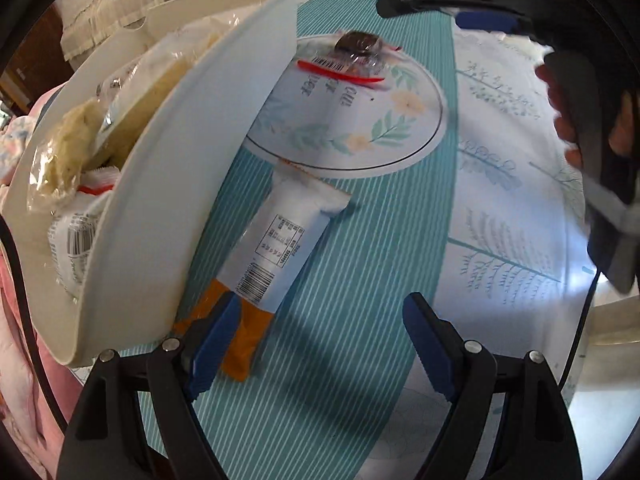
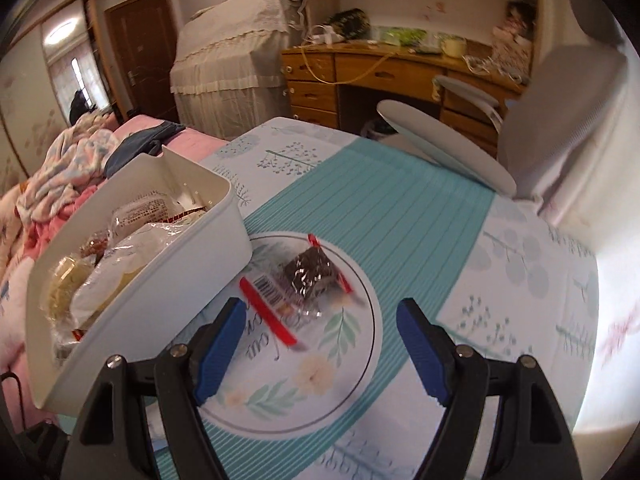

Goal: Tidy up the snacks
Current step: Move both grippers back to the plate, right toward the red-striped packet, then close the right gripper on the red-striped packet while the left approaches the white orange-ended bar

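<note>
Reading "DAS" in raised letters on the right gripper (image 1: 486, 20) body, seen from the left cam. Long white snack bar (image 1: 276, 248) w/ orange ends, barcode + nutrition table (too small to read), lies on the teal striped cloth (image 1: 360, 280) beside the white bin (image 1: 168, 200). Brownie pack (image 2: 308, 276), clear wrap w/ red strip + barcode, sits on the floral plate (image 2: 360, 344). Both grippers, incl. left gripper (image 1: 320, 344), spread wide, holding nothing.
</note>
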